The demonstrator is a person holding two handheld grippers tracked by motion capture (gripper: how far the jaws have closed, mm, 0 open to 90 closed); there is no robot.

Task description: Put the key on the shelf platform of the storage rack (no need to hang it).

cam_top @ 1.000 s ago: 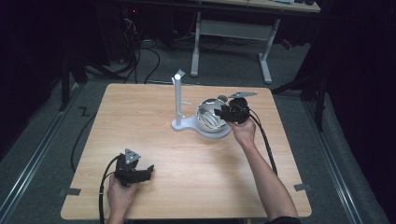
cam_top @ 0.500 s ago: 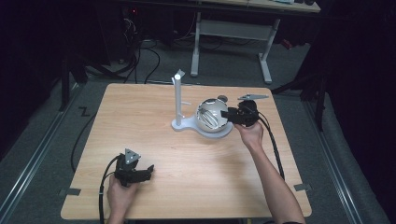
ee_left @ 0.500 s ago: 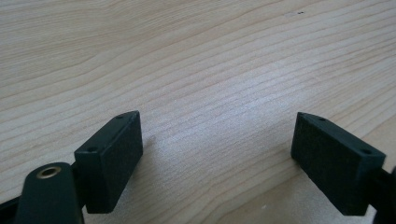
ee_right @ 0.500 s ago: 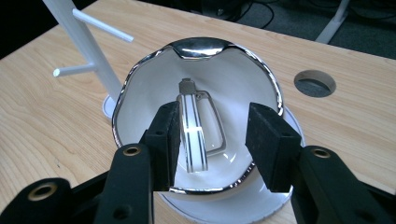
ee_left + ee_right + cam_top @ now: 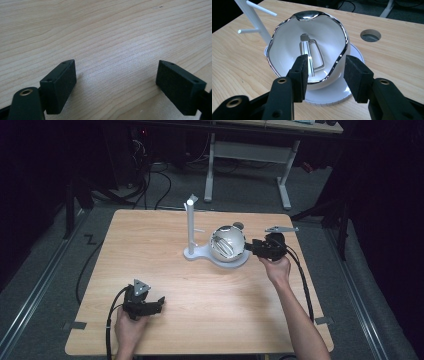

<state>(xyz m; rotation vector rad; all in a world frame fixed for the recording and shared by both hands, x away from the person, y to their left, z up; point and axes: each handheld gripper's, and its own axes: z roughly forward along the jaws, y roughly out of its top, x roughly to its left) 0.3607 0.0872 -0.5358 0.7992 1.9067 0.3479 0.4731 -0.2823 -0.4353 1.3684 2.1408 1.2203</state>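
Observation:
A white cup with a silver rim lies on its side on the round base of a white peg stand. Its mouth faces my right gripper, and a silver handle-like loop shows inside. My right gripper sits just right of the cup. Its jaws have just been opening; the cup's lower rim shows between them, but the pads do not press on it. My left gripper rests low over the table's front left. In the left gripper view, it stands open over bare wood.
The wooden table has a round cable hole behind the cup. Thin pegs stick out of the stand's post. Beyond the far edge are a desk frame and floor cables.
My right gripper has drawn back to the right, off the cup, which stays on its side on the stand's base. The left gripper has kept still.

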